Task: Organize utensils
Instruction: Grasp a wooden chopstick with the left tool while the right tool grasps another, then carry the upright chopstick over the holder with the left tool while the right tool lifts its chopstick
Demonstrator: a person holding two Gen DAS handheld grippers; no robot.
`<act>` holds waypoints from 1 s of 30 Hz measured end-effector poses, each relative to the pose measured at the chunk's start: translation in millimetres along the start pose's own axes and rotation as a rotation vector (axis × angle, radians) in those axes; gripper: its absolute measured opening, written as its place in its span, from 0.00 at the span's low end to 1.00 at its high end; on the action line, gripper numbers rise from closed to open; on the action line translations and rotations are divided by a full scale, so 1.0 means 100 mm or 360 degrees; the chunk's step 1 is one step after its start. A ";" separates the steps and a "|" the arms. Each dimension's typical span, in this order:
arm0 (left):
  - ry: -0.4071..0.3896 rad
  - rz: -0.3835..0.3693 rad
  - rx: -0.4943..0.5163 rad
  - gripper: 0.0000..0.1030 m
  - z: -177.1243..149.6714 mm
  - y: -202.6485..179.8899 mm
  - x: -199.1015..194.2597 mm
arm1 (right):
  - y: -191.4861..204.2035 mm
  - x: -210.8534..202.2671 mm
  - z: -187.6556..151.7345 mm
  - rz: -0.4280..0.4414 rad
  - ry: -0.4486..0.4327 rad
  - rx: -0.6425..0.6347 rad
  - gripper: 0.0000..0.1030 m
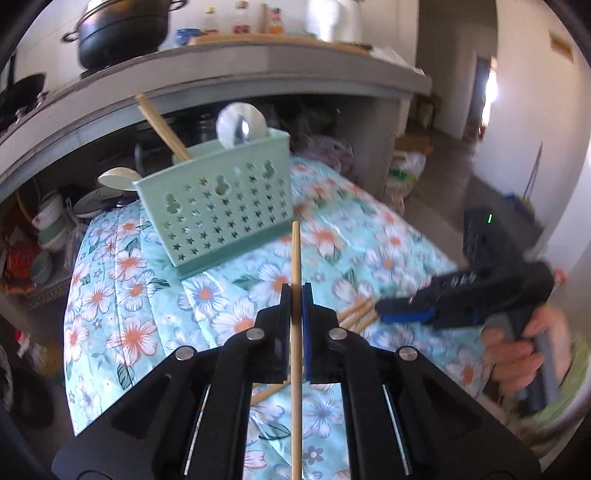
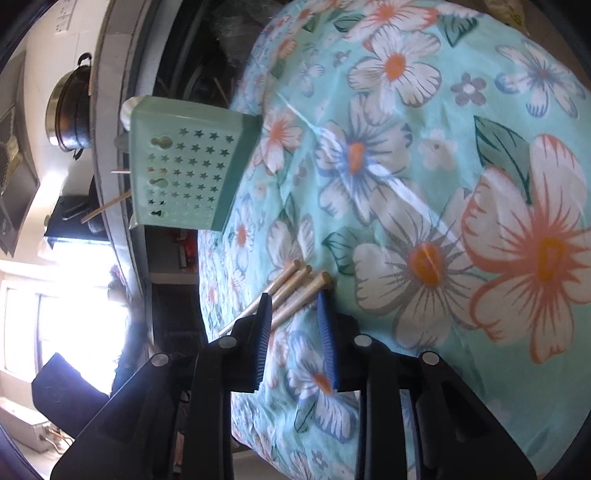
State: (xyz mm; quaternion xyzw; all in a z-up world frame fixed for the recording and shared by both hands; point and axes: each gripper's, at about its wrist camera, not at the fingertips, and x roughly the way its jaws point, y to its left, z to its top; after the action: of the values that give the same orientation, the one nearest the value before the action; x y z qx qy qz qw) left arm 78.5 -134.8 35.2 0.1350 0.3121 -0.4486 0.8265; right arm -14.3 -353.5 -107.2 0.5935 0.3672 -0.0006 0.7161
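Observation:
My left gripper (image 1: pixel 295 291) is shut on a single wooden chopstick (image 1: pixel 295 251), which stands upright between the pads above the flowered tablecloth (image 1: pixel 122 280). Beyond it is a mint-green perforated utensil holder (image 1: pixel 221 206) with a wooden handle (image 1: pixel 159 125) and a white spoon (image 1: pixel 118 179) sticking out. In the right wrist view my right gripper (image 2: pixel 293 299) is low over a few loose chopsticks (image 2: pixel 295 284) on the cloth. Its blue pads stand apart on either side of one chopstick with gaps showing. The holder (image 2: pixel 184 162) is farther off near the table edge.
A grey counter (image 1: pixel 221 70) behind the table carries a black pot (image 1: pixel 122 33) and bottles. Bowls and clutter fill the shelf under it. A person's hand (image 1: pixel 517 350) holds the right gripper (image 1: pixel 384 310) at the table's right side. The cloth-covered table drops off at left.

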 end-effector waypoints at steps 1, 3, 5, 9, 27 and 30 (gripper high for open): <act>-0.0023 -0.0011 -0.0040 0.04 0.01 0.04 -0.03 | -0.02 0.02 -0.01 0.0003 -0.0007 0.0015 0.22; -0.0050 -0.0031 -0.0114 0.04 0.04 0.12 -0.04 | -0.07 0.03 0.00 0.0019 -0.0023 0.0062 0.19; -0.0065 -0.0042 -0.0175 0.04 0.04 0.19 -0.05 | -0.09 0.04 0.01 0.0027 -0.0031 0.0094 0.18; -0.0065 -0.0075 -0.0276 0.04 0.03 0.30 -0.02 | -0.16 0.03 0.03 0.0054 -0.0044 0.0156 0.14; -0.0107 -0.0003 -0.0327 0.04 0.02 0.47 -0.06 | 0.14 -0.53 -0.16 -0.0032 -0.0279 -0.0208 0.11; -0.0105 0.0016 -0.0337 0.04 0.05 0.50 -0.07 | 0.37 -0.68 -0.19 -0.0039 -0.0380 -0.0349 0.10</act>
State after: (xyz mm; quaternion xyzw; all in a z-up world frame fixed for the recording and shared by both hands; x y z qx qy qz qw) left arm 118.5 -104.7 40.3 0.0338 0.3298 -0.4131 0.8482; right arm -57.9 -356.1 -40.5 0.5030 0.2846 -0.0397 0.8151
